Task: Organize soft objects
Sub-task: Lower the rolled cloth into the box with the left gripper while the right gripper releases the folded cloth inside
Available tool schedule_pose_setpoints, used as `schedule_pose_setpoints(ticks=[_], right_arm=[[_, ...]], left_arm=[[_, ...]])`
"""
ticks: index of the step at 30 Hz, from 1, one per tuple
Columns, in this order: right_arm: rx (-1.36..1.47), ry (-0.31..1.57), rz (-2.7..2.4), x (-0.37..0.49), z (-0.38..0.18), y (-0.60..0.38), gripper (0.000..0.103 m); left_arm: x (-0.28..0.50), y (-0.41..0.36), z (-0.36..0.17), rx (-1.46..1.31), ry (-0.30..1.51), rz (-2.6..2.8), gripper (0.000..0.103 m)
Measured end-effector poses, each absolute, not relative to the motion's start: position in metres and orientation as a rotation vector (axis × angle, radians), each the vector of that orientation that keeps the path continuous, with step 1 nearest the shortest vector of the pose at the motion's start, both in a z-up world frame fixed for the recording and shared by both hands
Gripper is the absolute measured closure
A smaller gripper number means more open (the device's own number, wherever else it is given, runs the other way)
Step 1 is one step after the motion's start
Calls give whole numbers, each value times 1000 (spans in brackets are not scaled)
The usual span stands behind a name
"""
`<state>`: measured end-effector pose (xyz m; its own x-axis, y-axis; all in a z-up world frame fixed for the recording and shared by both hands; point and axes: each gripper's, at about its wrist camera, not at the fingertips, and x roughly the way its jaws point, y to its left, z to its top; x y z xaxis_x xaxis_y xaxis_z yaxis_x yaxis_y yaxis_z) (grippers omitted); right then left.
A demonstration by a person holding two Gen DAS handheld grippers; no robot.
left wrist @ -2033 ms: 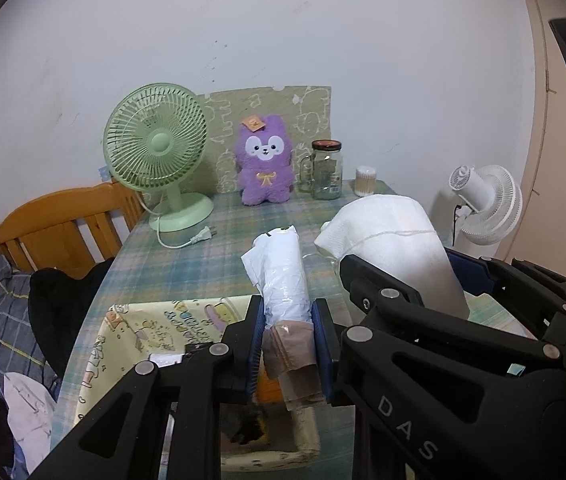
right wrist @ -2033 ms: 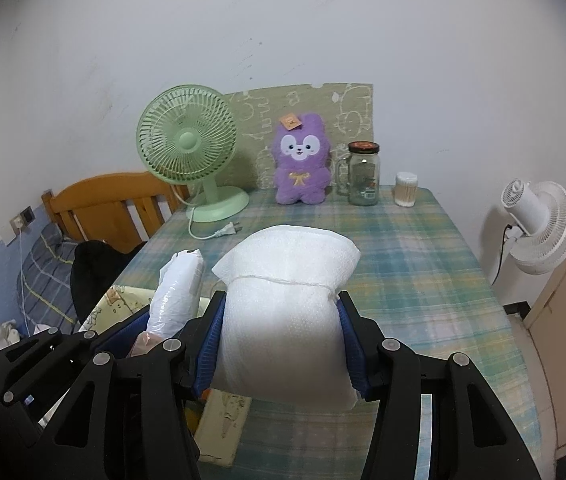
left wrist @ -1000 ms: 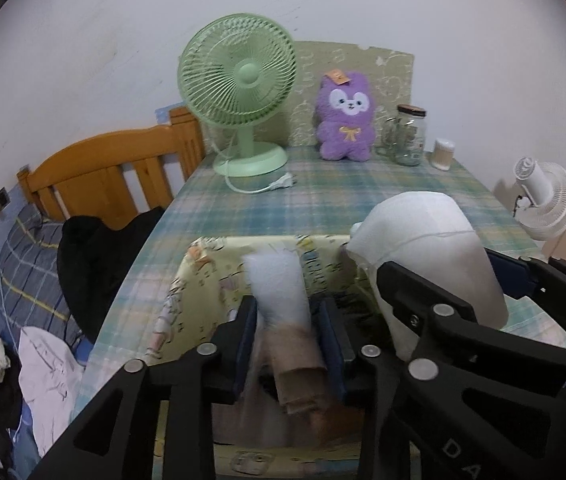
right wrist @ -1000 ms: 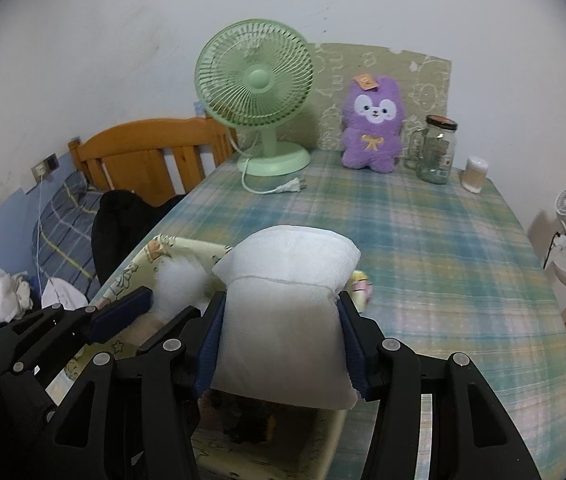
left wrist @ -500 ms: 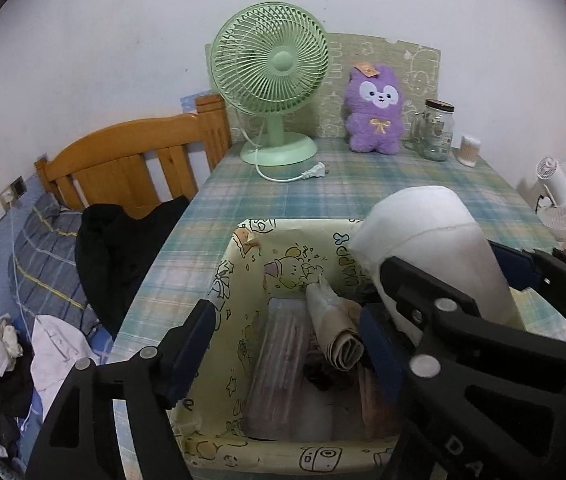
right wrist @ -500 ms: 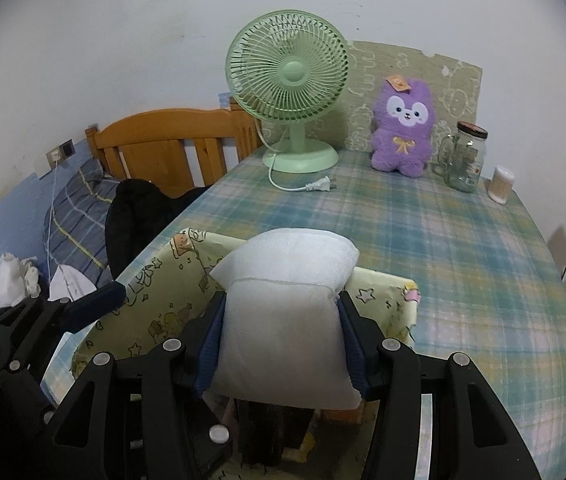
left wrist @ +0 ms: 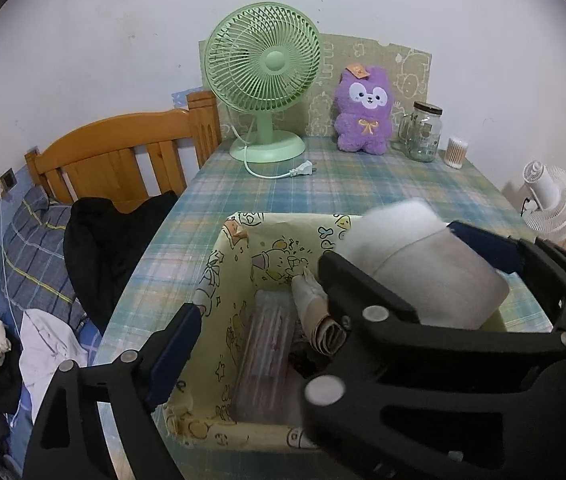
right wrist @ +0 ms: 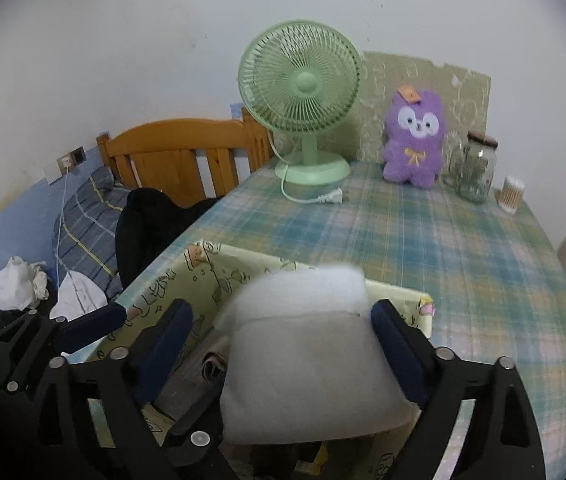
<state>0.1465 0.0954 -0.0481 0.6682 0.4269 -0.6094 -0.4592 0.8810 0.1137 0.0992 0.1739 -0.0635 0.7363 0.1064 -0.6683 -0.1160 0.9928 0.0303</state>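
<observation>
A yellow cartoon-print fabric bin point(left wrist: 239, 240) point(right wrist: 203, 258) stands at the near edge of the plaid table. A rolled beige bundle point(left wrist: 315, 304) and a clear-wrapped flat pack point(left wrist: 267, 344) lie inside it. My left gripper point(left wrist: 267, 312) is open and empty over the bin. My right gripper point(right wrist: 279, 340) is open, its pads apart from a white padded bundle point(right wrist: 307, 352) point(left wrist: 423, 276) that sits blurred between them over the bin's right side. A purple plush toy point(left wrist: 363, 120) point(right wrist: 415, 144) sits at the back of the table.
A green desk fan point(left wrist: 265, 80) with loose plug, a glass jar point(left wrist: 423, 136) and a cotton-swab tub point(left wrist: 455, 153) stand at the table's back. A wooden headboard point(left wrist: 123, 152), dark clothing and bedding lie left. A white fan point(left wrist: 551, 200) stands right.
My left gripper opened and dropped the beige-and-white bundle into the bin. My right gripper has just opened around the white bundle. Both grippers moved left over the bin.
</observation>
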Motion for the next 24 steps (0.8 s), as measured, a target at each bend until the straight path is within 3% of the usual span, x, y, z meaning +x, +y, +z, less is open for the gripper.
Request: schedule_pose_setpoints(ticks=[24], right_arm=[[-6, 665, 474, 120, -23, 51, 6]], left_arm=[[81, 142, -42, 43, 696, 147, 12]])
